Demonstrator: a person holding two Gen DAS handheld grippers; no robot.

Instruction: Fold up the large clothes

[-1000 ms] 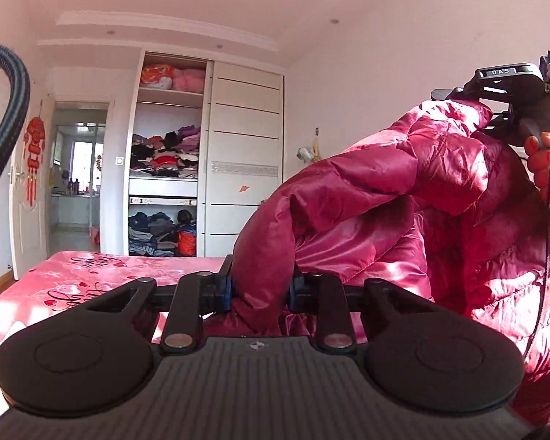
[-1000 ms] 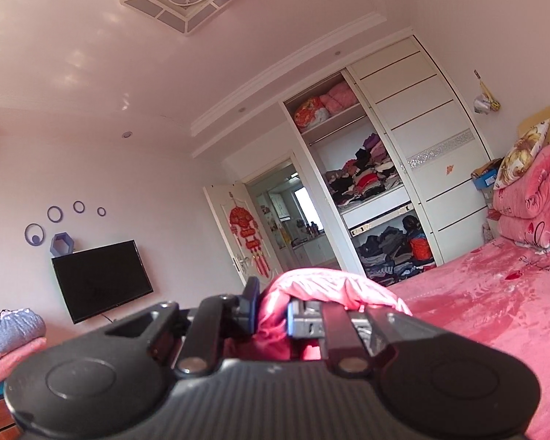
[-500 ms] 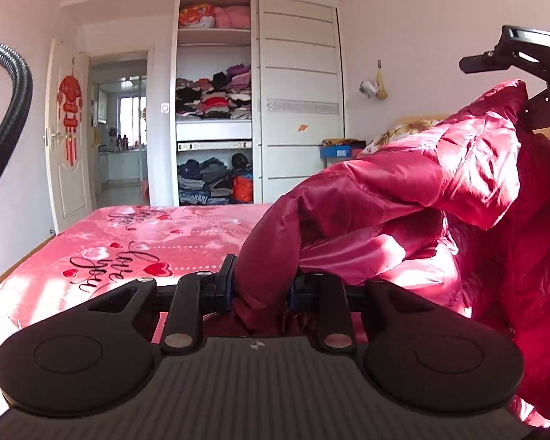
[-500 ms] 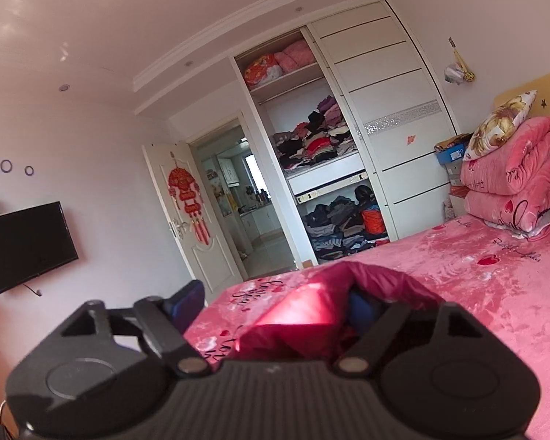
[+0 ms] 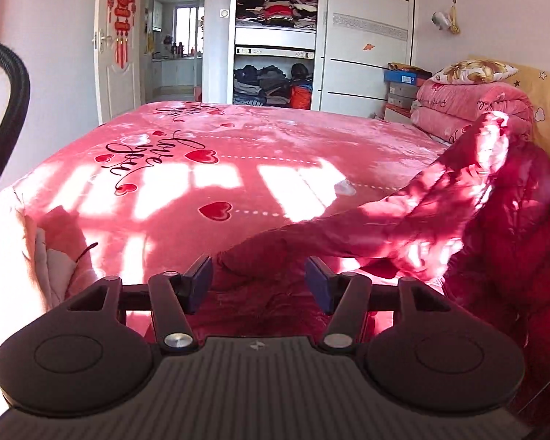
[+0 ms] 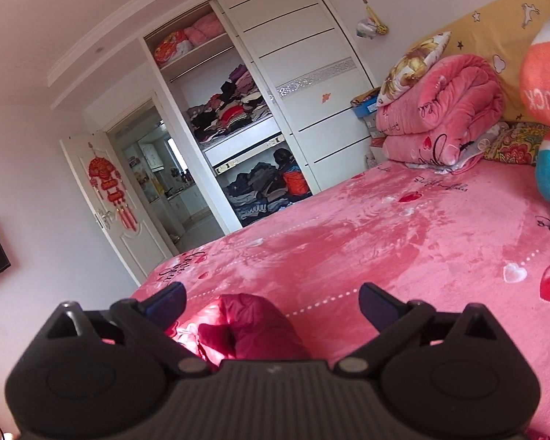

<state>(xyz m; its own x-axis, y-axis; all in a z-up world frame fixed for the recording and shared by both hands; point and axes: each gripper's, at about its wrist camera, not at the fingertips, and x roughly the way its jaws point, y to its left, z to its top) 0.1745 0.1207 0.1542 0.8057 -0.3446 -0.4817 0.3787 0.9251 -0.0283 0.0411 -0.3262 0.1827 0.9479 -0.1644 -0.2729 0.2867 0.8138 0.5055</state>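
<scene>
A dark red puffy down jacket (image 5: 440, 227) lies on the pink bed (image 5: 238, 154), stretched from the left gripper toward the right of the left wrist view. My left gripper (image 5: 258, 282) hangs low over the bed; its jaws are opening and stand apart, with the jacket's edge (image 5: 260, 267) lying slack between them, untouched by the pads. In the right wrist view my right gripper (image 6: 271, 299) has its jaws opening wide. A bunched end of the jacket (image 6: 245, 326) rests on the bed (image 6: 403, 249) between and below the fingers, not pinched.
Rolled pink quilts and a pillow (image 5: 469, 102) sit at the headboard end, with plush cushions (image 6: 546, 84) to the right. An open wardrobe (image 5: 275, 36) full of clothes and a doorway (image 5: 172, 36) stand beyond the bed. A black hose (image 5: 7, 110) curves at the left.
Both grippers came down toward the bed with the jacket and let it go. The left jaws, shut on fabric before, now stand apart; the right jaws spread wide. The jacket dropped flat onto the bed.
</scene>
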